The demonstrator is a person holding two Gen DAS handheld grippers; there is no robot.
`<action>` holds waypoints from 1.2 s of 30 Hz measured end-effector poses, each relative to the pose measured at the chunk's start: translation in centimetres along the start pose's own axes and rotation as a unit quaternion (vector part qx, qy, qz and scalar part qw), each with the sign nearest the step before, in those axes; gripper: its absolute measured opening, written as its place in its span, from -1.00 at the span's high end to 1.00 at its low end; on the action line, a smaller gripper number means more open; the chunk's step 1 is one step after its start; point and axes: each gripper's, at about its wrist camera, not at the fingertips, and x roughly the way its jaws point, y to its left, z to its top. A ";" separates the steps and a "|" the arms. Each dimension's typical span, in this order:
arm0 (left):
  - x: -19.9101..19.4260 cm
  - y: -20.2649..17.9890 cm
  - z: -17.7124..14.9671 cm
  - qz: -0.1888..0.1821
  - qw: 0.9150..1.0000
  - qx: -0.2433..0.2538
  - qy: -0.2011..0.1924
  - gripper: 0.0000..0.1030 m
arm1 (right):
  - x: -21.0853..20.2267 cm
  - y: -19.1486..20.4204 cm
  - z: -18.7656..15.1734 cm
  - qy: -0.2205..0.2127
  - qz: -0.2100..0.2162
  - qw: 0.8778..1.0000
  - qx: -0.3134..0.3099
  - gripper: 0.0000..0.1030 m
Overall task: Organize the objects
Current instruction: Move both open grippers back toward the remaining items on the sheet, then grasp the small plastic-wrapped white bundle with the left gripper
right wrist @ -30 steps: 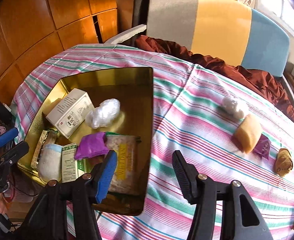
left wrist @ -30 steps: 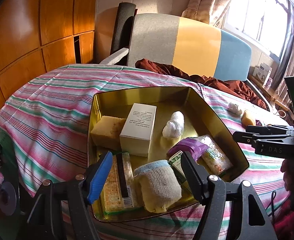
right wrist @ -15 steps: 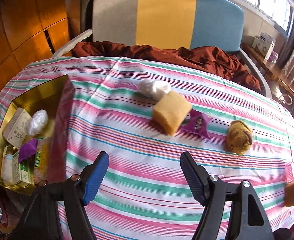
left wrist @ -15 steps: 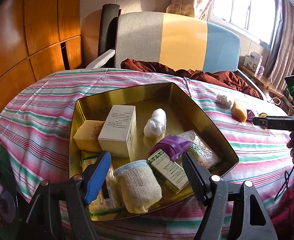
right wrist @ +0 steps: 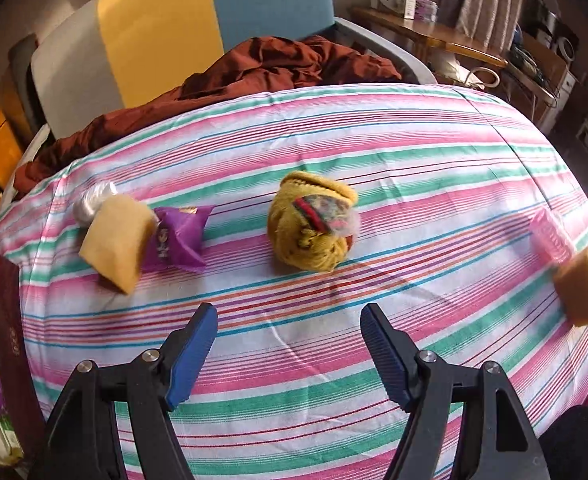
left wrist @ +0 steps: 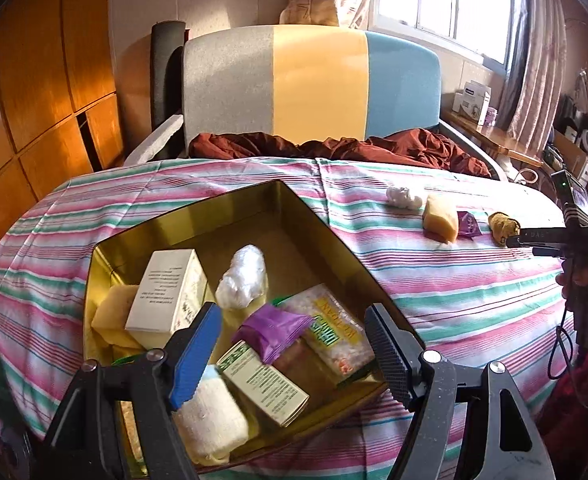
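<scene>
From the left wrist, the left gripper (left wrist: 294,346) is hanging over the near end of the gold tin (left wrist: 318,216), jaws apart and gripping nothing. A purple packet (left wrist: 271,330) and a green box (left wrist: 263,386) are lying in the tin between the jaws; a white box (left wrist: 165,290), a plastic wad (left wrist: 241,276) and a rolled sock (left wrist: 209,412) are lying toward the left jaw.

From the right wrist, the right gripper (right wrist: 289,348) is hovering above the striped cloth (right wrist: 374,152), jaws apart and empty. The yellow sock ball (right wrist: 310,226) is lying just beyond the gap, centred between the jaws. A sponge (right wrist: 115,238) touching a purple pouch (right wrist: 177,238) is sitting to the left, well apart.
</scene>
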 end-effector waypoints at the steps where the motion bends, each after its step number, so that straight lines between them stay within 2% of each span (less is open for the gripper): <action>1: 0.3 -0.6 0.4 -0.006 1.000 0.004 0.001 -0.45 | 0.1 -0.3 -0.1 0.003 -0.002 1.000 0.008 -0.46; 7: 2.5 -4.9 3.1 -0.033 0.999 0.040 0.009 -0.48 | -1.0 -2.5 0.1 -0.009 0.010 0.998 0.065 -0.46; 13: 5.5 -8.6 5.6 -0.057 0.996 0.067 0.025 -0.55 | -0.7 -4.2 0.1 0.009 0.033 0.993 0.114 -0.47; 19: 9.7 -9.8 9.0 -0.078 0.994 0.039 0.060 -0.55 | -1.1 -2.8 0.1 0.004 0.048 0.995 0.087 -0.47; 24: 14.3 -10.6 11.8 -0.076 0.993 0.022 0.088 -0.51 | -1.4 -2.0 0.1 0.001 0.061 0.996 0.070 -0.47; 30: 20.2 -11.7 14.4 -0.081 0.990 0.006 0.115 -0.24 | -1.2 -1.6 0.2 0.009 0.079 0.995 0.061 -0.48; 36: 25.2 -12.9 16.9 -0.099 0.986 -0.013 0.134 -0.29 | -1.1 -1.7 0.2 0.015 0.089 0.994 0.063 -0.48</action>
